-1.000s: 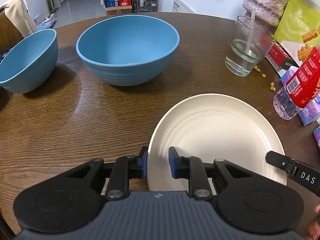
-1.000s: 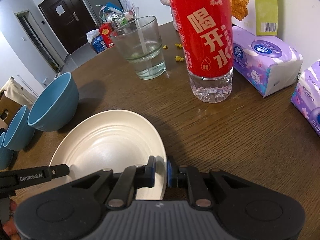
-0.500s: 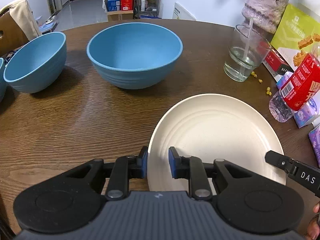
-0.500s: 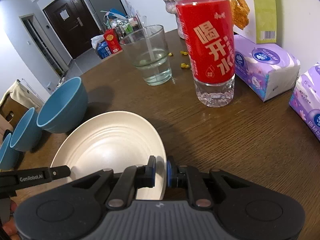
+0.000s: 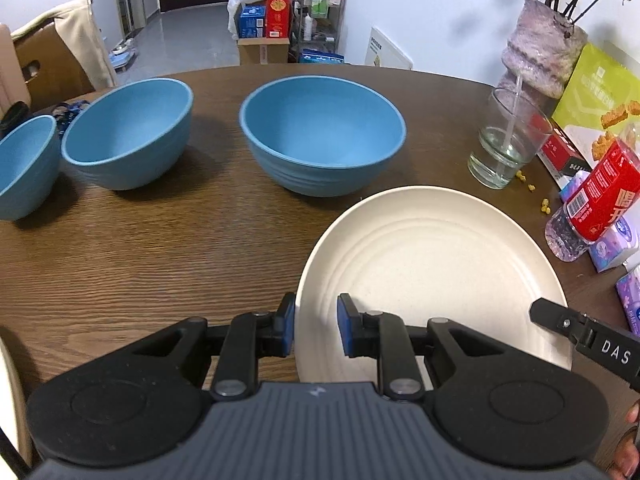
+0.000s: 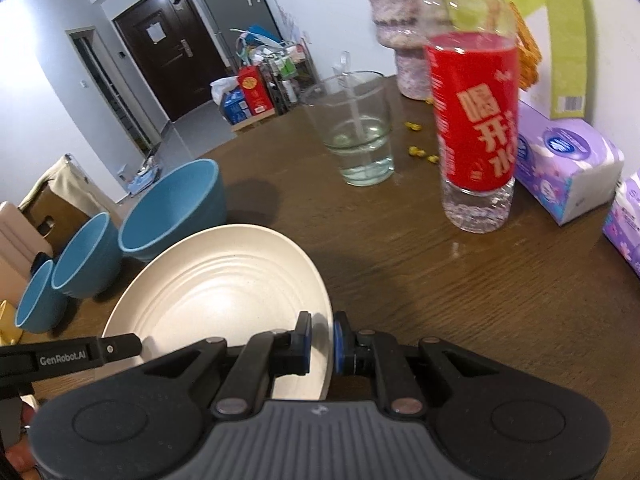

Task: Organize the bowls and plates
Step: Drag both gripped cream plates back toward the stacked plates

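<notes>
Left claw [image 5: 316, 330]: blue pads pinch the near-left rim of the cream plate [image 5: 432, 276]. Right claw [image 6: 320, 342]: pressed on the plate's opposite rim. Plate held tilted over the table [image 5: 160, 248], beside the largest blue bowl [image 5: 322, 140]. Versus a second ago: bowls sit lower in view, third bowl [image 5: 24, 166] now visible.

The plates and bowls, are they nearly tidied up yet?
Not yet. Nothing looks put away. In hand: both tongs, left and right, are shut on opposite edges of the cream plate, carrying it above the table. Left to do: set the plate down, then gather the three blue bowls, big, middle and small, which stand apart, unstacked.
</notes>
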Action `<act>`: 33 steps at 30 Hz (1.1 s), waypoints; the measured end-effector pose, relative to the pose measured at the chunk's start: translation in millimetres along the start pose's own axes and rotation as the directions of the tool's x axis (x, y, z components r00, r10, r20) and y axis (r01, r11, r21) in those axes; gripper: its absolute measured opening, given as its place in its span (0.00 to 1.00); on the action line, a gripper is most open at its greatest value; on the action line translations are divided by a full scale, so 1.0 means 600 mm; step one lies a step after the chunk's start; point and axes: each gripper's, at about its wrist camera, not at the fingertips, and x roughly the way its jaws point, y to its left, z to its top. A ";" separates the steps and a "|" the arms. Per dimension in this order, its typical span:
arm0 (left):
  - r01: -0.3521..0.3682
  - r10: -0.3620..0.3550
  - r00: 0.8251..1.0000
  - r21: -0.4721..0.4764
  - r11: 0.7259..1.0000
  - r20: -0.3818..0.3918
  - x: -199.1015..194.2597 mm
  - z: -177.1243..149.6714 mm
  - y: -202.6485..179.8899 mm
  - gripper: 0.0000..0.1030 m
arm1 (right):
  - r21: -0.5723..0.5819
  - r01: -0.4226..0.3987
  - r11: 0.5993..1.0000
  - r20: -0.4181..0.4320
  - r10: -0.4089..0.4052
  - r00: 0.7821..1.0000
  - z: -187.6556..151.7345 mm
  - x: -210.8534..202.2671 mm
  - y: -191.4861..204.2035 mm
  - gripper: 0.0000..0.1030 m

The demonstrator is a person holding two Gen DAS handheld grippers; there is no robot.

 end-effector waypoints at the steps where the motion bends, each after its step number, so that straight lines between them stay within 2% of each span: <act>1: -0.004 0.004 1.000 -0.002 1.000 0.005 -0.005 -0.001 0.004 0.21 | -0.004 -0.005 1.000 0.002 0.005 1.000 0.000 -0.002 0.005 0.11; 33: -0.084 0.101 0.991 -0.185 0.979 0.085 -0.128 -0.052 0.195 0.21 | -0.192 -0.132 0.973 -0.026 0.129 0.991 -0.031 -0.020 0.200 0.11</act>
